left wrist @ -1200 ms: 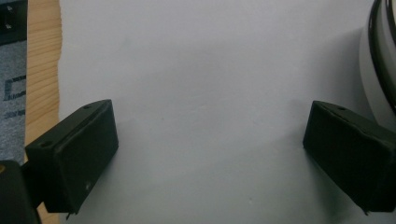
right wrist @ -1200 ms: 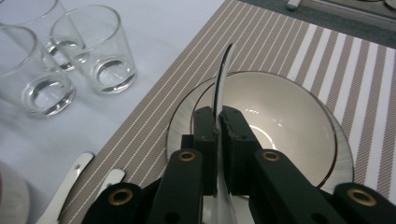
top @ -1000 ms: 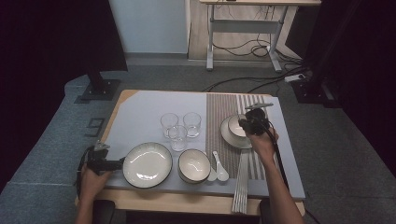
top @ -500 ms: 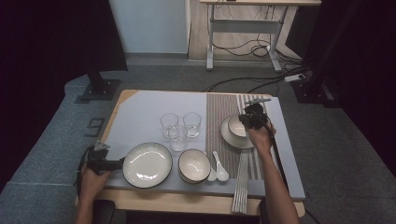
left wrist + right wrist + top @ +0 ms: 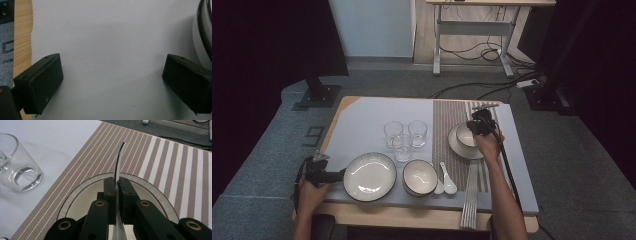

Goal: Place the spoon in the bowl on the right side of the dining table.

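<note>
The small bowl (image 5: 465,135) sits on its saucer (image 5: 82,187) on the striped mat, my right gripper (image 5: 116,185) fingers clamped on its rim, apparently just placed, release pending; left gripper (image 5: 112,82) fingers apart, idle

- I see a wooden counter (image 5: 343,106) under a pale grey cloth (image 5: 372,117), with a striped mat (image 5: 447,117) on its right half.
- On the cloth: three glasses (image 5: 403,135), a large plate (image 5: 370,176), a bowl (image 5: 419,177), two spoons (image 5: 446,182).
- On the mat: a saucer (image 5: 460,149) carrying a small bowl (image 5: 464,134), and chopsticks (image 5: 472,192).
</note>
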Tool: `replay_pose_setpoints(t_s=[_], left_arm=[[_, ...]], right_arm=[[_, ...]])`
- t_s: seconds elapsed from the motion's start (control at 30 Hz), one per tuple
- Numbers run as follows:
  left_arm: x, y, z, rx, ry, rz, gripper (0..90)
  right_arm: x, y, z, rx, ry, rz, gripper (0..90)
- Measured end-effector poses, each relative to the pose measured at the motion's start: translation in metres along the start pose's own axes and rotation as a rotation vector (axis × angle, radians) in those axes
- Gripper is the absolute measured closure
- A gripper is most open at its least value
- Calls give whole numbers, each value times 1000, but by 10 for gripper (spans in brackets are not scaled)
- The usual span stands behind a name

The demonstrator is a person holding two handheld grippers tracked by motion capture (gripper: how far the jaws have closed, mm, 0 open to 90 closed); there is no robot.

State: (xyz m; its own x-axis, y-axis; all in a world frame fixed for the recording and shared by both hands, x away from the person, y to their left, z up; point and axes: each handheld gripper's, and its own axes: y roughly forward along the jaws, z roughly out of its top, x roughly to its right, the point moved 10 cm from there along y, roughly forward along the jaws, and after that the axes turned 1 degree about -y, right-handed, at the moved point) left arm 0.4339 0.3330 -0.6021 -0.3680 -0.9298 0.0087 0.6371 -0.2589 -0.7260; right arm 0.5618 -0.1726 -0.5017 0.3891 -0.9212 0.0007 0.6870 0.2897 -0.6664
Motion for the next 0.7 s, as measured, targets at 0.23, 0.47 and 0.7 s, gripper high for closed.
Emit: replay_pose_setpoints(t_s=[0.23, 0.47, 0.7], left_arm=[[0, 0, 0, 0, 0, 0, 29], [0, 0, 0, 0, 0, 0, 29], [0, 0, 0, 0, 0, 0, 29]], right_arm=[[3, 7, -1, -1, 5, -9, 850], [5, 14, -5, -13, 7, -12, 849], [6, 20, -9, -23, 16, -5, 848]])
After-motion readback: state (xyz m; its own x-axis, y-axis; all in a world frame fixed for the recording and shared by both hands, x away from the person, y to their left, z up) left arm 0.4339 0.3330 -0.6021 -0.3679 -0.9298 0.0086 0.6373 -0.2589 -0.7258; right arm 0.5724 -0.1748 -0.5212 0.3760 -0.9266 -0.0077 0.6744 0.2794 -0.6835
